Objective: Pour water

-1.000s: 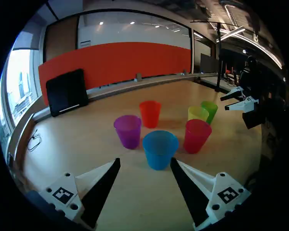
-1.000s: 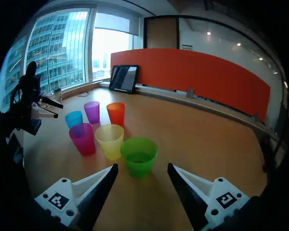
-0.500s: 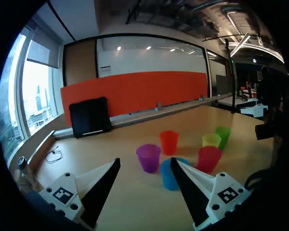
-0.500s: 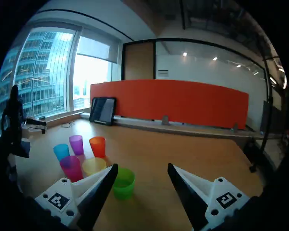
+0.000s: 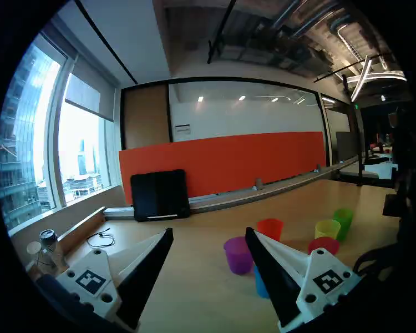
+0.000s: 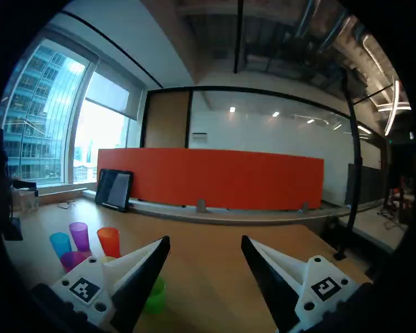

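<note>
left gripper [image 5: 208,230]: fingers spread, released. right gripper [image 6: 205,238]: fingers spread, released. wooden table [image 5: 197,294]: bears clustered purple cup [image 5: 238,255], orange cup [image 5: 270,227], yellow cup [image 5: 326,228], green cup [image 5: 344,217], pink cup [image 5: 323,244], blue cup [image 5: 259,283].

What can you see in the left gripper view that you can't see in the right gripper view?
Left gripper view: a small can on the window ledge, and the whole yellow cup. Right gripper view: the green cup up close, tucked beside a finger. Both: the orange wall, black tablet, purple cup. The left hand-held gripper and right hand-held gripper are each open.
</note>
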A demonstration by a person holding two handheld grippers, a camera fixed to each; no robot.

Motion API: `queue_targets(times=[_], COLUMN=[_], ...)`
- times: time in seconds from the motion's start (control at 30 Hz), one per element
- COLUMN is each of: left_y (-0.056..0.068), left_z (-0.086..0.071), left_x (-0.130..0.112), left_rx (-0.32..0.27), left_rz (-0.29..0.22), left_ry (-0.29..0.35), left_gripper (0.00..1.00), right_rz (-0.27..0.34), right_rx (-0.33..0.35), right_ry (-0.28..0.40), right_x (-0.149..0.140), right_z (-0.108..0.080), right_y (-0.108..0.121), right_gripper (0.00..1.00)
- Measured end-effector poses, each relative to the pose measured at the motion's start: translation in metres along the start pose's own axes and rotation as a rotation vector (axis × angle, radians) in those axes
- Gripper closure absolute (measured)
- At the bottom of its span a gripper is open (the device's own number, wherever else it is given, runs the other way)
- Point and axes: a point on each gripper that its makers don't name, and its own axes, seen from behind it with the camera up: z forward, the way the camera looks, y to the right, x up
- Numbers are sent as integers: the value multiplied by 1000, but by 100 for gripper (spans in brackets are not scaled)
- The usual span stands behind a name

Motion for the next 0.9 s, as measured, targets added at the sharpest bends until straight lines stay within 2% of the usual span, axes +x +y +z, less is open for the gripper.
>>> queue_targets(times=[0.2,0.4,0.6,0.9], left_y=[-10,-16,-23,-21], left_z=[-1,5,8,17], left_x=[2,0,-2,-12], left_rx=[68,100,133,156], left_rz=[-52,-109,-100,-75], left_ry=[29,41,55,64], left_gripper=[3,3,4,4], right_rz=[22,41,54,65], right_rx=[-74,-114,-133,-151], right_ry=[69,93,85,67], right_x=[16,18,13,7], right_z=[-2,-6,-9,-10], right_y=[6,8,9,12], right_gripper=[1,1,1,1])
